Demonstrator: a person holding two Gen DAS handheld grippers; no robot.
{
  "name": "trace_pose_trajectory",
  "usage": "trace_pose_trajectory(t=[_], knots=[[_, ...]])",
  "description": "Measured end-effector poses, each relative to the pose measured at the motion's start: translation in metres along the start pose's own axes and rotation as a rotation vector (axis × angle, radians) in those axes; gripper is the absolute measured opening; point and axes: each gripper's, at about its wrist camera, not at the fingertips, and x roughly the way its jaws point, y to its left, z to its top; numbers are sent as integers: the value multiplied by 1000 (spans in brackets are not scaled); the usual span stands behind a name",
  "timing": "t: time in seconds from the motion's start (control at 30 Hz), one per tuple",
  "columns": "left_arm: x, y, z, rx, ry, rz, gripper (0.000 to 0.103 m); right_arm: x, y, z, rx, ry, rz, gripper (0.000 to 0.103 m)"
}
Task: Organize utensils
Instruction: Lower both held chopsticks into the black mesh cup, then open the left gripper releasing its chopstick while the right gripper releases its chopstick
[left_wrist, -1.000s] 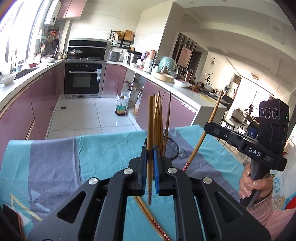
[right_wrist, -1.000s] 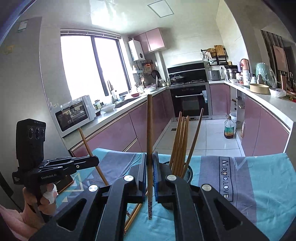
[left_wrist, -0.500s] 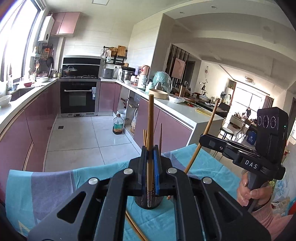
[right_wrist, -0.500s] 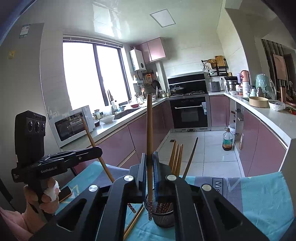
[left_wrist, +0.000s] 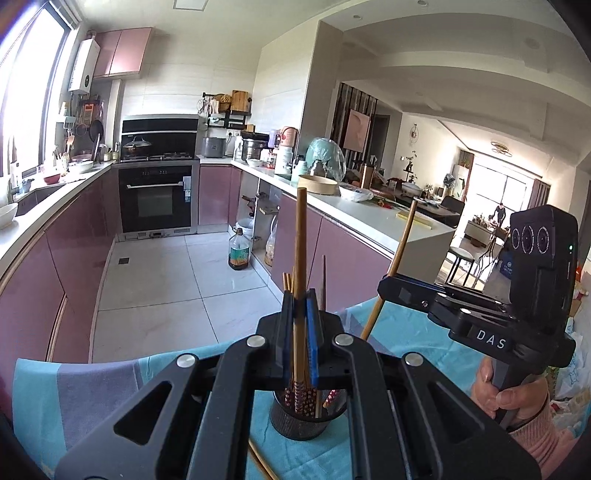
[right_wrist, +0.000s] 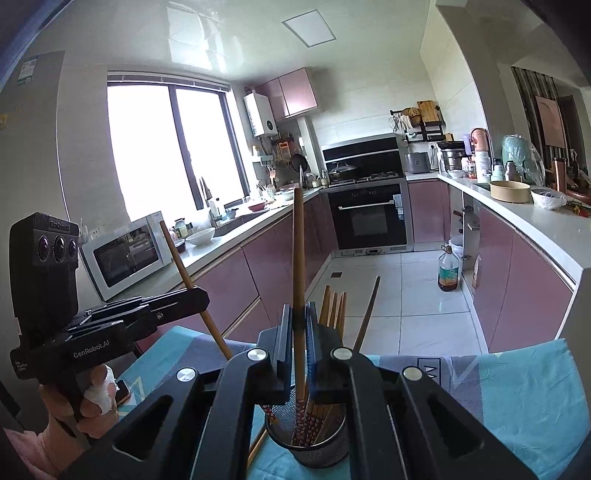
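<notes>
Teal tablecloth (left_wrist: 110, 398), mesh chopstick cup (right_wrist: 314, 439) behind both tools (left_wrist: 300, 332) (right_wrist: 297, 339), each clamping one chopstick (left_wrist: 301, 240) (right_wrist: 297, 251).

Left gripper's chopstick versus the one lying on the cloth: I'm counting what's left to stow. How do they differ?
The held chopstick stands nearly upright; the loose chopstick lies flat on the cloth. The held chopstick is clamped in the left gripper above the holder; the loose chopstick lies free beside the holder. Both are slim, tan sticks.
</notes>
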Motion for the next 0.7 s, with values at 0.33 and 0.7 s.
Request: trace_pose_trajectory(t=[0.33,0.7], knots=[[39,10,-27,0,143,-6,7,33,0,-24,8,129,4,5],[81,31,-44,-41,239,14,10,59,-8,-35,38,228,-29,9]])
